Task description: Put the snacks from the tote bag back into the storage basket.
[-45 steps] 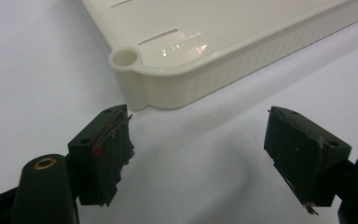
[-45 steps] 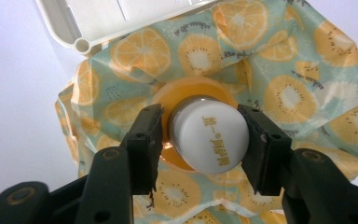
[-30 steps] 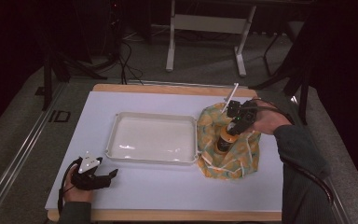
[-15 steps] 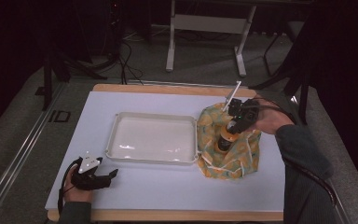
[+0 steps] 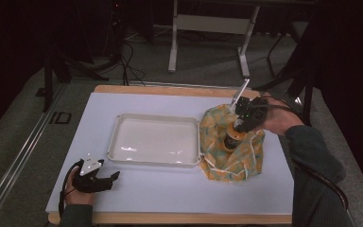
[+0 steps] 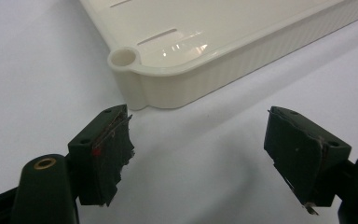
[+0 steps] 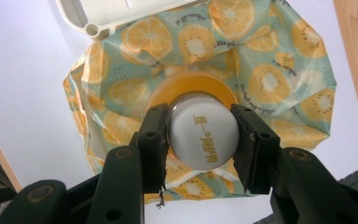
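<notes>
An orange bottle (image 5: 230,138) with a white cap (image 7: 204,137) stands upright in the mouth of a fruit-patterned cloth bag (image 5: 231,158) at the table's right. My right gripper (image 5: 239,126) comes down from above, shut on the cap, one jaw on each side. In the right gripper view my right gripper (image 7: 204,148) grips the cap over the bag (image 7: 265,79). My left gripper (image 5: 108,179) rests low at the front left, open with nothing between its jaws. In the left gripper view my left gripper (image 6: 198,156) faces a corner of the white tray (image 6: 191,77).
The empty white tray (image 5: 157,163) lies mid-table, its right edge touching the bag. A white mat (image 5: 170,194) covers the wooden table. Table legs and cables stand on the floor behind.
</notes>
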`<state>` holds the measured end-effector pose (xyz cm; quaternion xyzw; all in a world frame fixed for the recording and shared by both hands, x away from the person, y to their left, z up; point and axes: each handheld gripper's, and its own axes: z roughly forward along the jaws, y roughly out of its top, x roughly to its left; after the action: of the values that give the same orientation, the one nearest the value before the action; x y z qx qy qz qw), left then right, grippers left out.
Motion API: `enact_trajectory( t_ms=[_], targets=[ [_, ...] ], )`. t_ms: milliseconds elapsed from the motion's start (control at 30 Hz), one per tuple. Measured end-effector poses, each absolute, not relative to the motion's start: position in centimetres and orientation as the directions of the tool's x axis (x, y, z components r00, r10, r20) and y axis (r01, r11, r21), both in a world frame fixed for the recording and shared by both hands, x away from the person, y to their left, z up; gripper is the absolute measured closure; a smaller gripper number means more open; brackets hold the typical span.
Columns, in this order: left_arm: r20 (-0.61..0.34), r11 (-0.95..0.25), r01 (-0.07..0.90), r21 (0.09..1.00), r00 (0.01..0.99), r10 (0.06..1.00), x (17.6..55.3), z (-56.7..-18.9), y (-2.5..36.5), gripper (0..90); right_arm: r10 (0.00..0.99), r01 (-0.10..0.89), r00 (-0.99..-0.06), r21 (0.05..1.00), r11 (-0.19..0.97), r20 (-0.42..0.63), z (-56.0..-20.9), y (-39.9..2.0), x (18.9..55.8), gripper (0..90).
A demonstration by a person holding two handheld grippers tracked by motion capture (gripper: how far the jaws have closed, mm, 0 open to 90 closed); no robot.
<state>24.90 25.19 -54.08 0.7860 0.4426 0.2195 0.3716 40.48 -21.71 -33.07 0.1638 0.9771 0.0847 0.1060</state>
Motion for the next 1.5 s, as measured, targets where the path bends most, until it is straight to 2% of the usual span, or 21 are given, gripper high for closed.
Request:
enact_trajectory(
  t_ms=[1500],
  targets=[
    [0.013, -0.331, 0.532, 0.779, 0.515, 0.857, 24.9, -54.1, 25.2, 23.0, 0.309, 0.246, -0.908, 0.238, 0.940, -0.284, -30.5, -19.6, 40.4, 59.0]
  ],
)
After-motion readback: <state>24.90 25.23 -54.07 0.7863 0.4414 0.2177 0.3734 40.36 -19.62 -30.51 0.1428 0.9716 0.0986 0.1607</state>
